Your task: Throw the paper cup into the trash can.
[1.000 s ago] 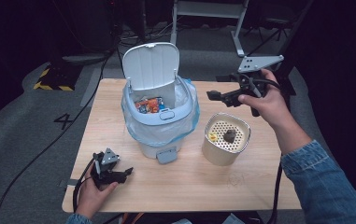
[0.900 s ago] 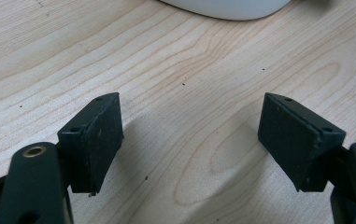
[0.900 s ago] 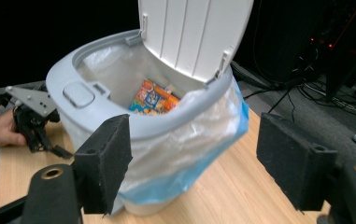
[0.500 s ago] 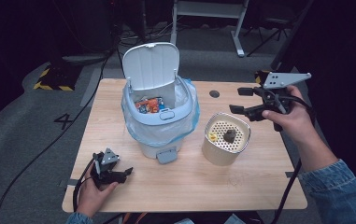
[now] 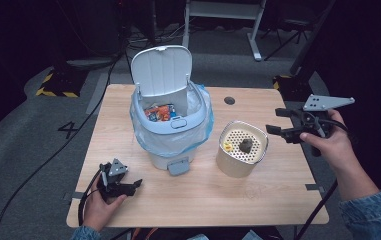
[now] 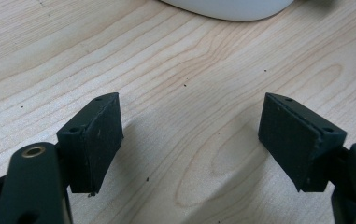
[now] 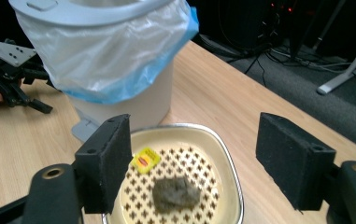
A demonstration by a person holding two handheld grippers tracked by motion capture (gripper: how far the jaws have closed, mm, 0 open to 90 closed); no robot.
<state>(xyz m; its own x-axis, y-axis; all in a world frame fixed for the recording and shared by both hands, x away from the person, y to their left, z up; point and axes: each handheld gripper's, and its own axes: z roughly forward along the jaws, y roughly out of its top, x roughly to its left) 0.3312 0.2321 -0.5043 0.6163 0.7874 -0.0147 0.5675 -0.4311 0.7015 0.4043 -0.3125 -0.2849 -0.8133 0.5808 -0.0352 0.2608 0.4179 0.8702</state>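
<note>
Jaws of the left gripper (image 5: 137, 184) stand spread over bare table (image 5: 258, 200), near the lined bin (image 5: 170, 130). Right gripper (image 5: 274, 121), jaws apart and empty, hovers beside the strainer (image 5: 241, 149); its dark lump (image 7: 175, 191) lies below, between them.

An open white pedal bin (image 5: 170, 120) stands left of a perforated cream container (image 5: 241, 148) holding a dark lump (image 5: 245, 145).

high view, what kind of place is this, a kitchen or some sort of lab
Probably a lab or recording studio, not a kitchen: a lone wooden table on grey carpet in a dark room, cables across the floor, hazard tape, and a handheld right gripper.
</note>
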